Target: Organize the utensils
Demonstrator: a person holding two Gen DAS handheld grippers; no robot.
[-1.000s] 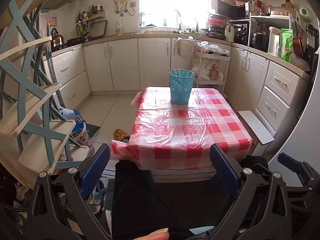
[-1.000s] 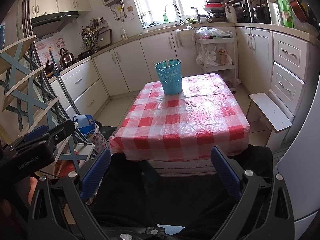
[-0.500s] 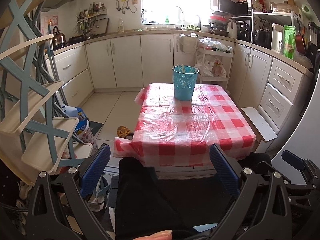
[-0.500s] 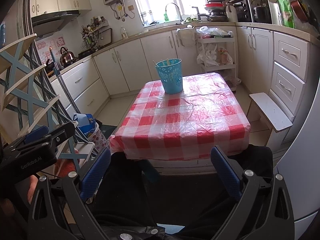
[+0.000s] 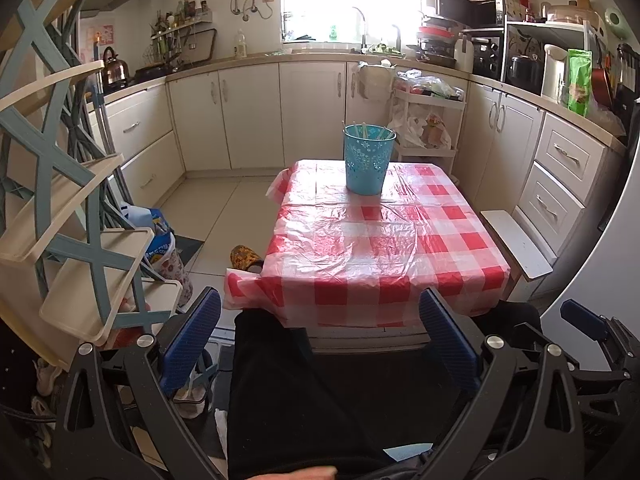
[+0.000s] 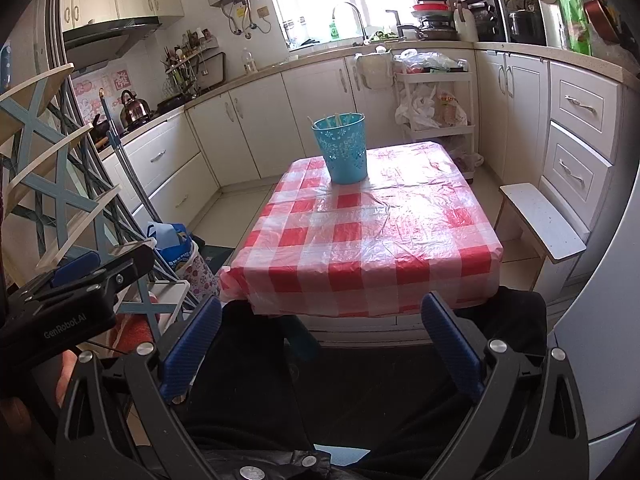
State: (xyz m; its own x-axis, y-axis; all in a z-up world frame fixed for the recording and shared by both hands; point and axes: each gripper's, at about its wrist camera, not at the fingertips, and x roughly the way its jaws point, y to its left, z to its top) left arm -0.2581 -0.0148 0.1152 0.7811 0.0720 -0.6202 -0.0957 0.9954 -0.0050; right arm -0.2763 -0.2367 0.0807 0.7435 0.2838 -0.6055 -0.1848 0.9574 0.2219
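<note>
A blue perforated cup [image 5: 368, 160] stands at the far end of the table [image 5: 384, 248] with its red-and-white checked cloth. Several pale utensil handles [image 5: 365, 129] stick out of its top. The cup also shows in the right wrist view [image 6: 343, 149]. My left gripper [image 5: 320, 332] is open and empty, held low over my lap before the table's near edge. My right gripper [image 6: 320, 332] is open and empty at the same height, to the right of the left one. Both are far from the cup.
A blue-and-cream shelf rack [image 5: 68, 184] stands at the left. A white stool [image 5: 516, 244] sits right of the table. Cabinets [image 5: 248, 116] line the back and right walls. A bag [image 5: 160, 236] and a slipper [image 5: 246, 258] lie on the floor.
The left wrist view has risen and tilted, so the table and cup sit a little lower and to the right. The right wrist view is almost unchanged. Both grippers stay open.
</note>
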